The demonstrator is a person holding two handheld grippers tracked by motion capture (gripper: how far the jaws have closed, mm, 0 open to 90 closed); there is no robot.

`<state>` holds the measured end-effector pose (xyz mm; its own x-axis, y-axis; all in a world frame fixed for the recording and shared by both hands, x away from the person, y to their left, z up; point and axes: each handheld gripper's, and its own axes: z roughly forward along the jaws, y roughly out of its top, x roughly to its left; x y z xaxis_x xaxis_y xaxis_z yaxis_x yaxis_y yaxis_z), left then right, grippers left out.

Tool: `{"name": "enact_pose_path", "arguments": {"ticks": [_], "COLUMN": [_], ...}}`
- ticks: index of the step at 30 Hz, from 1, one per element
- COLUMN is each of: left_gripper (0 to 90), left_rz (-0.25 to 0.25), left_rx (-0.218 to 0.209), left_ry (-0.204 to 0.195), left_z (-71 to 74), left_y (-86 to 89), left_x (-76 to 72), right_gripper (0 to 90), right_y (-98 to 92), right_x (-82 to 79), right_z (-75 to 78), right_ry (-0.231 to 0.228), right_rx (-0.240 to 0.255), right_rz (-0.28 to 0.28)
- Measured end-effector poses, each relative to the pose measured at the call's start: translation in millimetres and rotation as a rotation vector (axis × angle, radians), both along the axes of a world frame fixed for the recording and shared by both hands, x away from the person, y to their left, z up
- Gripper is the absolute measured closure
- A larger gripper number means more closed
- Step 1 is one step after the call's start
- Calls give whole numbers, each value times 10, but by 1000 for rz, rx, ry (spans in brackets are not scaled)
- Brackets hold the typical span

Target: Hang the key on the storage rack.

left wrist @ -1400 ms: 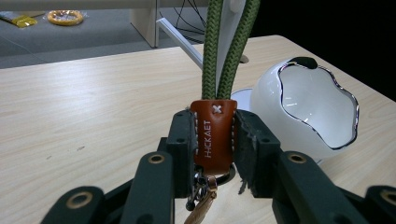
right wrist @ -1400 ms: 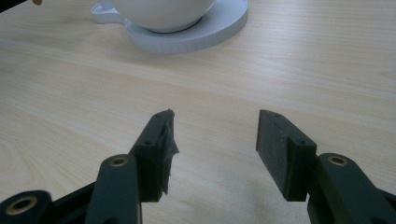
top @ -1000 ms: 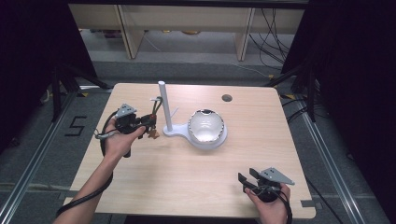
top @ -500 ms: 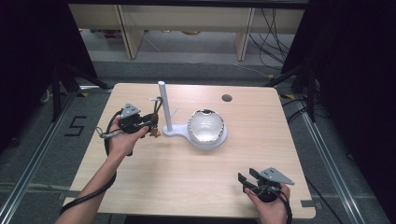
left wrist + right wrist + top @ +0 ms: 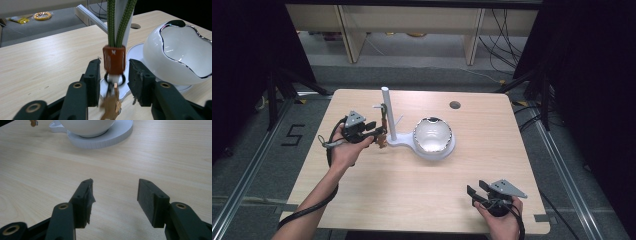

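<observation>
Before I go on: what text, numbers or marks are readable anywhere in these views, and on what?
"5": dark numeral marked on the grey floor left of the table.
Small white mark on the orange sleeve of the green lanyard: too small to read.
Nothing else is legible.

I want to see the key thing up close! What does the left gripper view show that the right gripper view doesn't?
Left gripper view: a green braided lanyard with an orange-red tag hanging from the white stand post, brass keys dangling between the left gripper jaws, which have just been opening and do not press them.

Right gripper view: the right gripper, open over bare table.

Both: the light wooden table and the glossy white bowl on its white base.
</observation>
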<state>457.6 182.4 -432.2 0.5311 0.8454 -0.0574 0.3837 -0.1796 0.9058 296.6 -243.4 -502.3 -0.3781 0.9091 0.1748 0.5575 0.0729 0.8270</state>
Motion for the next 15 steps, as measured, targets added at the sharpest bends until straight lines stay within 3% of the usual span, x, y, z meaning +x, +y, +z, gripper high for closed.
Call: {"name": "enact_pose_path", "arguments": {"ticks": [6,7,8,13,14,15], "left_gripper": [524,511,498,448,438,432], "left_rz": [6,8,6,20,21,21], "left_rx": [4,10,9,13,17,18], "left_ry": [-36,-39,-43,-63,-66,-68], "left_z": [30,36,36,39,39,37], "left_y": [42,56,69,142,160,172], "left_x": [-53,-69,-81,-189,-215,-236], "right_gripper": [470,470,469,466,466,465], "right_y": [-7,-23,11,11,-26,-24], "right_x": [5,26,-2,-4,25,26], "right_z": [1,-11,-4,-1,-11,-14], "right_ry": [-4,-27,2,7,-25,-26], "right_rx": [-4,-7,23,26,-3,-4], "right_rz": [5,27,-5,-8,24,19]}}
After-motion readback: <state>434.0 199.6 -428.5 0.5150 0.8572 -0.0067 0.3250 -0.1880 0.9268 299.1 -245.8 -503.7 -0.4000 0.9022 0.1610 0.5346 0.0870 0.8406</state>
